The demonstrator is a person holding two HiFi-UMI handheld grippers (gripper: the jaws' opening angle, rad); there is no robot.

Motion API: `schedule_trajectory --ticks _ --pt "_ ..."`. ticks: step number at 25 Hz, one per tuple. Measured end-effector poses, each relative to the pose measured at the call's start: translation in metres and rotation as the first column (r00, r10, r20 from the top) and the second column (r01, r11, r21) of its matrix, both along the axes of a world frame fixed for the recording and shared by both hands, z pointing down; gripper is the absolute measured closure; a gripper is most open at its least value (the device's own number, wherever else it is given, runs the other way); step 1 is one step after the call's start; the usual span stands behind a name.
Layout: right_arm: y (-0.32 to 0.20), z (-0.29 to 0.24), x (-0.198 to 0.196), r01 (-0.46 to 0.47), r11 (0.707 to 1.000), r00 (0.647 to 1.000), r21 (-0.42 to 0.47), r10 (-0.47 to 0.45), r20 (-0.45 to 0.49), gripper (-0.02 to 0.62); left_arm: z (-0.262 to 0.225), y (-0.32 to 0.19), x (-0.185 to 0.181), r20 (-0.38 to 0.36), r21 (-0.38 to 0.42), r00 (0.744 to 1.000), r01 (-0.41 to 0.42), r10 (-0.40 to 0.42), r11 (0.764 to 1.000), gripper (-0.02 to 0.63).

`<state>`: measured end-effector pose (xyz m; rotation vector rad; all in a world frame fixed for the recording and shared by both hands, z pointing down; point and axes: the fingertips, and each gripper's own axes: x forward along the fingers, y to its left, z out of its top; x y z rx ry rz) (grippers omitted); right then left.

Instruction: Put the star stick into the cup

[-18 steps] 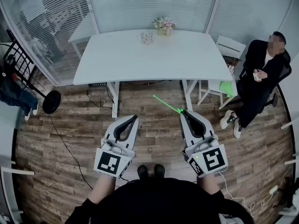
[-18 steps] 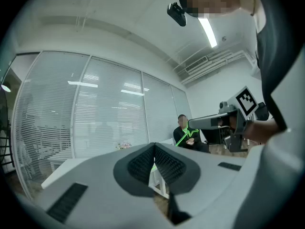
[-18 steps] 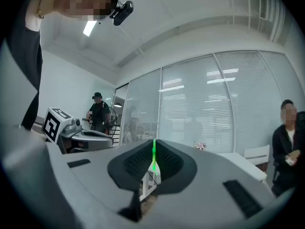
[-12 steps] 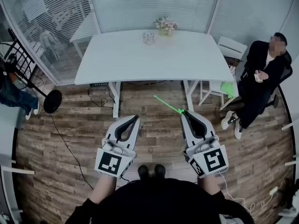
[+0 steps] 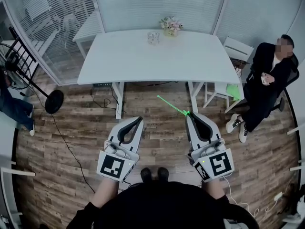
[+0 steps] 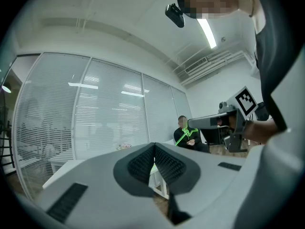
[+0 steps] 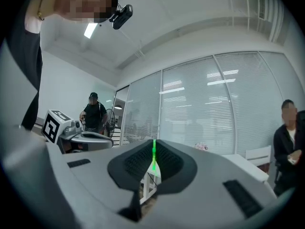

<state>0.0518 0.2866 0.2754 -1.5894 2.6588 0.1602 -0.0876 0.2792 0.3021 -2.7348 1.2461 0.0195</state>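
Observation:
A thin green star stick (image 5: 172,105) juts forward and to the left from my right gripper (image 5: 189,114), which is shut on its near end above the wooden floor. In the right gripper view the stick (image 7: 154,157) runs up between the closed pads. My left gripper (image 5: 138,120) is held level beside it, shut with nothing in it; its pads (image 6: 143,162) meet at the tip. The small clear cup (image 5: 153,37) stands on the far side of the white table (image 5: 143,61), well ahead of both grippers.
A pot of flowers (image 5: 170,26) stands next to the cup. A person in black (image 5: 268,78) sits at the right beside a white chair (image 5: 234,48). A floor fan's stand (image 5: 51,102) and a cable are on the left, and a glass wall runs behind the table.
Both grippers and the stick keep their places. The standing person at the left edge has moved further out of the head view.

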Motion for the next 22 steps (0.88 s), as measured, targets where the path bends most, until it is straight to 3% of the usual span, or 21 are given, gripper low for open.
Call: schedule_trajectory --ticks 22 --pt "0.001 0.006 -0.030 -0.130 0.991 0.991 0.007 0.130 0.021 0.574 0.013 -0.009 -0.055 -0.027 -0.026 0.998 -0.058 0.057 0.998 0.592"
